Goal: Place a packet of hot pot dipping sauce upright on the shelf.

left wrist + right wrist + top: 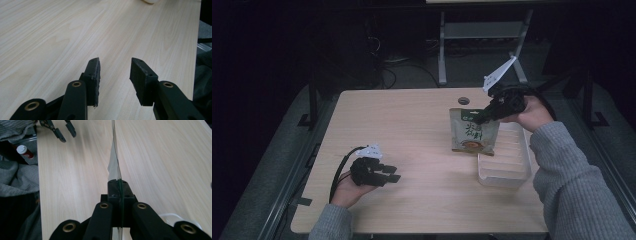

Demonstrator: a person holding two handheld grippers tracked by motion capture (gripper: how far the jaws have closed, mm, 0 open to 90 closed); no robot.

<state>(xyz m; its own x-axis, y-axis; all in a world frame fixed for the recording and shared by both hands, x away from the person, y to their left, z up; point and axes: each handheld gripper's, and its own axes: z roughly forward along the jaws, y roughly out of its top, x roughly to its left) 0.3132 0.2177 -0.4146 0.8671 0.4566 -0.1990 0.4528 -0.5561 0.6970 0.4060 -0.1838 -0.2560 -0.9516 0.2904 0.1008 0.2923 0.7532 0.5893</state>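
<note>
A green snack pouch (pixel 473 132) with a food picture hangs upright above the table, its lower edge over the near-left corner of a clear plastic tray (pixel 507 159). My right gripper (pixel 480 118) is shut on the pouch's top right edge. In the right gripper view the pouch (pixel 114 165) is seen edge-on, pinched between the closed jaws of the right gripper (pixel 117 183). My left gripper (pixel 393 174) rests low over the table's near left, open and holding nothing. In the left gripper view the left gripper (pixel 114 65) stands open over bare wood.
The light wooden table (pixel 412 130) has a round cable hole (pixel 463 100) near its far edge. A small bottle with a white cap (pixel 23 151) lies off the table's edge in the right gripper view. Dark floor and a desk frame lie beyond.
</note>
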